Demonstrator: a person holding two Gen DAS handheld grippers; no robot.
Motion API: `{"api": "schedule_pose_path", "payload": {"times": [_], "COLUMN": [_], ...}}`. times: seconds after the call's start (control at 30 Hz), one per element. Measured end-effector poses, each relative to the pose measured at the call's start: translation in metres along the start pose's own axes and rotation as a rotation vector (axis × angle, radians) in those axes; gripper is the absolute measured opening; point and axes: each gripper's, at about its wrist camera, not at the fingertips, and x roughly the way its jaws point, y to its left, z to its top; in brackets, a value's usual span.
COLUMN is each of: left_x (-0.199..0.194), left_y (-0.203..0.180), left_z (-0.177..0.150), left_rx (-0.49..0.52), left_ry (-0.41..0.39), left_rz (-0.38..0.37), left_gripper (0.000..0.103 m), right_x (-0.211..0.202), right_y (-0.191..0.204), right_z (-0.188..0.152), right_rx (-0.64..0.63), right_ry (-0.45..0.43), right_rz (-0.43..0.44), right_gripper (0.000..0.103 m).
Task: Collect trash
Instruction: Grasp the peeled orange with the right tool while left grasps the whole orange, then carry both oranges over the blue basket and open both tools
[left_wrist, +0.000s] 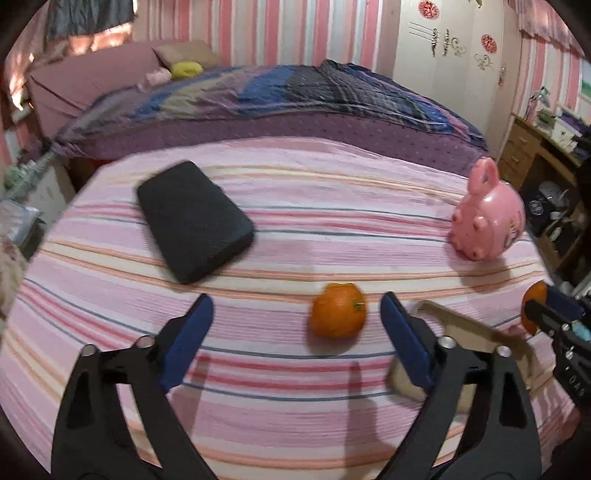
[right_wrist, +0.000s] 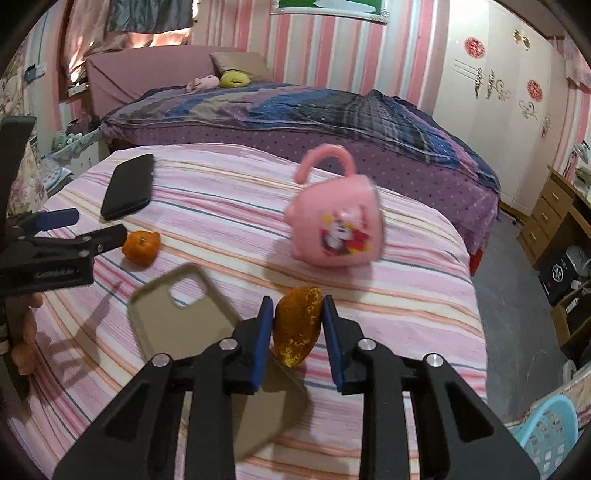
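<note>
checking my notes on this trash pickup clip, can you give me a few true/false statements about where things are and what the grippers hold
1. The right gripper is shut on the orange peel. True.
2. The left gripper grips the whole orange. False: its jaws stand open and the orange lies on the striped cloth between them.
3. The black phone lies flat on the cloth. True.
4. The pink toy bag sits inside the phone case. False: it lies apart, farther back.

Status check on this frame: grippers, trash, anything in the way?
Right gripper shut on orange peel. Left gripper open, whole orange between jaws, untouched. Phone case under peel.
</note>
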Motion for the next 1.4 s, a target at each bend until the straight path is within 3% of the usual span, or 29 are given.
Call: {"api": "schedule_pose_path", "payload": {"times": [0.17,0.27,0.33,0.4,0.63,0.93,1.2,1.4], "left_x": [0.018,0.022,0.024,0.023,0.005,-0.045,-0.086,-0.116], "left_y": [-0.005,-0.014,-0.020,-0.024,-0.019,-0.011,0.002,-0.010], "left_z": [-0.002,-0.004,-0.005,-0.007,-0.007,-0.015,-0.030,-0.050], "left_rx": [-0.009,0.023,0.051,0.074,0.046,0.065,0.062,0.087], "left_ry": [0.050,0.061,0.069,0.065,0.026,-0.047,-0.096,-0.149], "left_rz": [-0.032,-0.032,-0.053,-0.044,-0.024,0.011,0.050,0.064], "left_gripper": [0.067,0.052,0.036,0.031,0.027,0.026,0.026,0.026], "right_x": [-0.001,-0.001,0.001,0.001,0.001,-0.002,-0.021,-0.045], "right_y": [-0.026,-0.031,-0.035,-0.037,-0.027,-0.011,-0.001,-0.002], "right_z": [0.000,-0.003,-0.006,-0.006,-0.007,-0.011,-0.019,-0.027], "right_rx": [0.024,0.033,0.034,0.032,0.000,-0.035,-0.051,-0.058], "right_ry": [-0.001,-0.001,0.002,0.003,0.000,-0.004,-0.030,-0.049], "right_rz": [0.000,0.006,0.013,0.015,0.011,0.002,0.013,0.002], "right_gripper": [0.027,0.027,0.027,0.027,0.027,0.027,0.027,0.027]}}
